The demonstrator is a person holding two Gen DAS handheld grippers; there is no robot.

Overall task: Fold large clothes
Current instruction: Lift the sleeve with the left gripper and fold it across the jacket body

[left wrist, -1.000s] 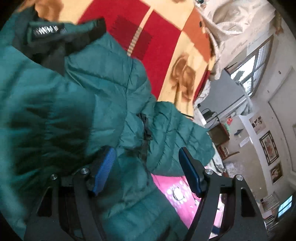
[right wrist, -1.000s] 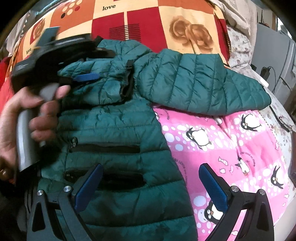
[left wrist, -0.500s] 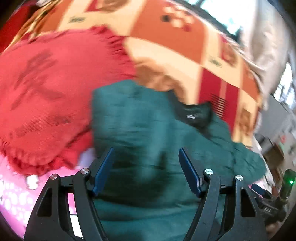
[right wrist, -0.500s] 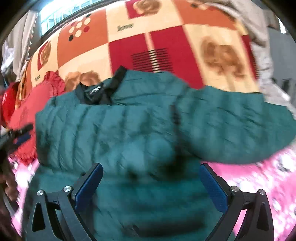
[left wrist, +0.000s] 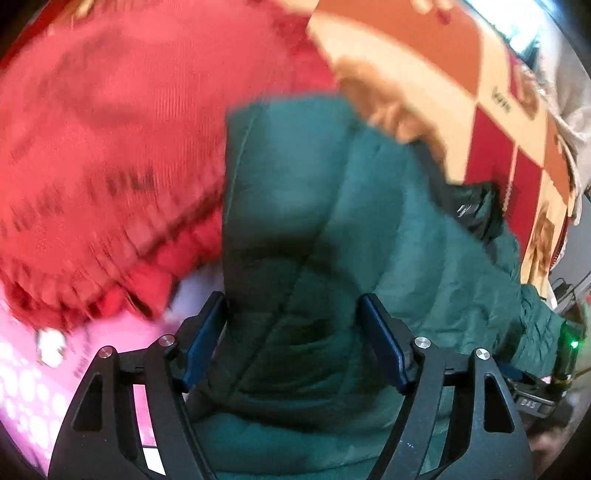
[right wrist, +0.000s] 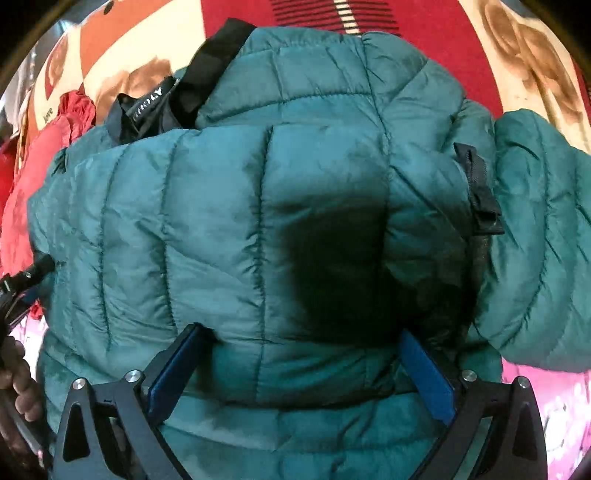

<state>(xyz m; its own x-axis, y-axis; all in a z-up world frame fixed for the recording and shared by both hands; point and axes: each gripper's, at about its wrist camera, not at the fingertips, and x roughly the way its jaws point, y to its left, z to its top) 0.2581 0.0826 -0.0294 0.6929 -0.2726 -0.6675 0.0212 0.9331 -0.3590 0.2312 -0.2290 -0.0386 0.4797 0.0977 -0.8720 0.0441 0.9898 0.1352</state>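
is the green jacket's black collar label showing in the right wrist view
Yes, the black collar label shows at the upper left of the green jacket, beside the red knit garment.

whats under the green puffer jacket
The green puffer jacket lies on a pink patterned sheet and a red and orange checked blanket. A red knitted garment pokes out beside it. Anything else underneath is covered.

Both wrist views look steeply down, close, sharing the green jacket (left wrist: 369, 236).
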